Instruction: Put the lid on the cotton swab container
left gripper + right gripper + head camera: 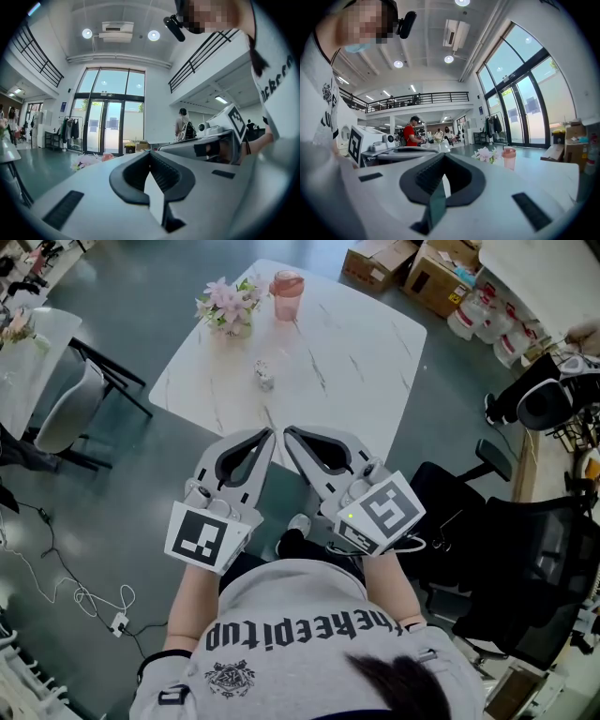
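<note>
Left gripper [269, 434]: jaws pressed together, nothing between them. Right gripper [289, 432]: same, empty. Both hover at the near edge of the table [366, 352].

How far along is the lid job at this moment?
Nothing looks done yet. The left gripper and the right gripper are both shut and empty, well apart from the pink container and a small item on the table. Picking up and closing are both left.
</note>
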Action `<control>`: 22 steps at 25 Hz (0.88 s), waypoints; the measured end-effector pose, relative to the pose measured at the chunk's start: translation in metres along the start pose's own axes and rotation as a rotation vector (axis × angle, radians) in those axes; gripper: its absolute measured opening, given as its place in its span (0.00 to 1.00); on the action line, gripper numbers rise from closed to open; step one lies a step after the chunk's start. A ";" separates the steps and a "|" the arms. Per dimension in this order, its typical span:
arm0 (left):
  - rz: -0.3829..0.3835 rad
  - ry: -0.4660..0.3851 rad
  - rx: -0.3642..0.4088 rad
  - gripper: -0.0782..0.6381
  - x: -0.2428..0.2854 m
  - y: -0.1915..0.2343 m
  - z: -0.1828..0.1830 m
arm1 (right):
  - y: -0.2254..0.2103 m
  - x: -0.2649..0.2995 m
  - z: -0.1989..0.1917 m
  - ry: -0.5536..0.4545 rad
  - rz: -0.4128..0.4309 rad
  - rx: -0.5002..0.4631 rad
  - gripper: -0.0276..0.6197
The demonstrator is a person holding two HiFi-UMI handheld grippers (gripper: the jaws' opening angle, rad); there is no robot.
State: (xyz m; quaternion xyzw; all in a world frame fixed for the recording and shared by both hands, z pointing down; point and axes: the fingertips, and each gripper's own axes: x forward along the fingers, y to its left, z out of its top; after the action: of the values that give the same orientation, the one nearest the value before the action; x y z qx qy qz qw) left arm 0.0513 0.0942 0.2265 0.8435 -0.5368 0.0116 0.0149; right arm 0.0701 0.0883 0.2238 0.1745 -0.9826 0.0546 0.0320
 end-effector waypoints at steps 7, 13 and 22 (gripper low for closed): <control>0.051 0.013 0.003 0.13 0.012 -0.012 -0.005 | -0.014 -0.011 -0.004 -0.008 0.043 0.011 0.06; 0.073 0.029 0.009 0.13 0.019 -0.015 -0.008 | -0.021 -0.014 -0.008 -0.011 0.066 0.029 0.06; 0.079 0.037 0.008 0.13 0.029 -0.002 -0.012 | -0.036 -0.003 -0.008 -0.012 0.066 0.028 0.06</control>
State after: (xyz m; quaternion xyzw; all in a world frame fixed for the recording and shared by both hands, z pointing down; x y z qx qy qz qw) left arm 0.0652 0.0688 0.2392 0.8214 -0.5691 0.0301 0.0209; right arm 0.0858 0.0572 0.2353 0.1428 -0.9872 0.0682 0.0219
